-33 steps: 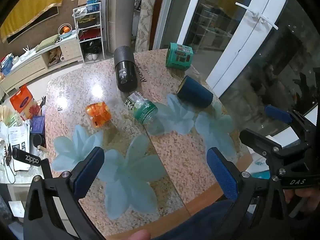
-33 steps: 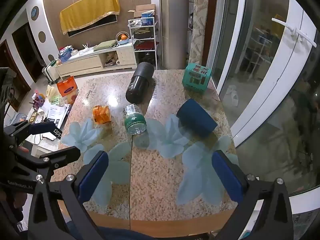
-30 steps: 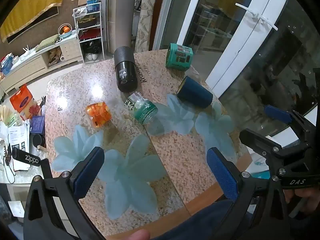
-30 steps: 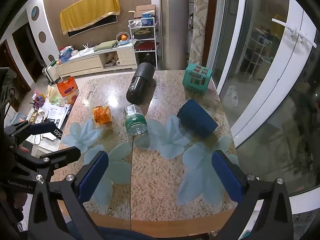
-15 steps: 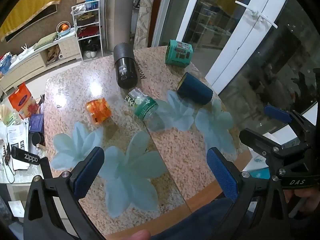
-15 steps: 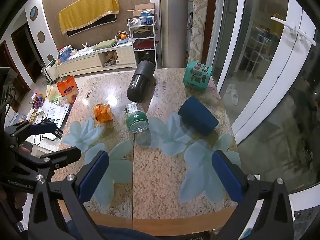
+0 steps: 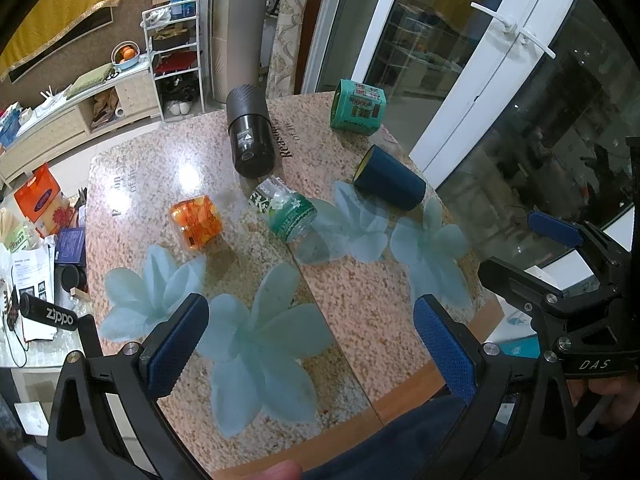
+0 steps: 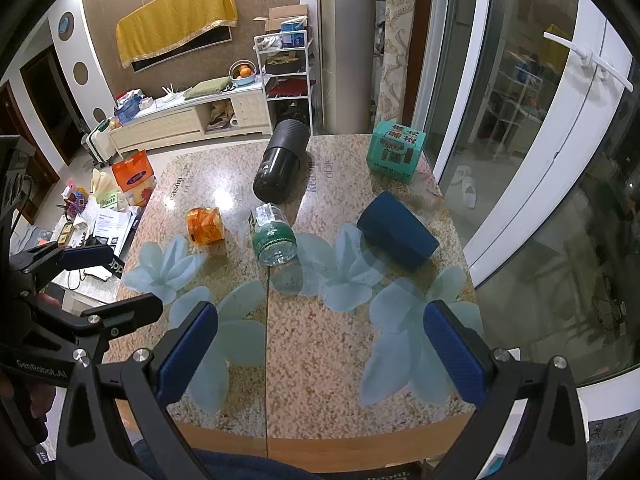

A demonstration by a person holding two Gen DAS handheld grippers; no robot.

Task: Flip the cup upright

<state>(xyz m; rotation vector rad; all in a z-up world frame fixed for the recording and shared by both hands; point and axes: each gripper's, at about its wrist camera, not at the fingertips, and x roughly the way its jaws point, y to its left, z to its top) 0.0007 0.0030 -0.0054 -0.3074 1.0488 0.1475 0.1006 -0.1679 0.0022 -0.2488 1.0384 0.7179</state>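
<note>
A dark blue cup lies on its side on the right part of the granite table; it also shows in the right wrist view. My left gripper is open and empty, held above the table's near edge. My right gripper is open and empty too, also above the near edge, well short of the cup. The right gripper's fingers show at the right of the left wrist view.
A black cylinder flask, a plastic bottle and an orange jar lie on the table left of the cup. A teal box stands at the far right corner. A glass door borders the table's right side.
Both grippers have shifted slightly, so the table objects sit a little higher in view. Nothing on the table has moved. Both grippers remain open.
</note>
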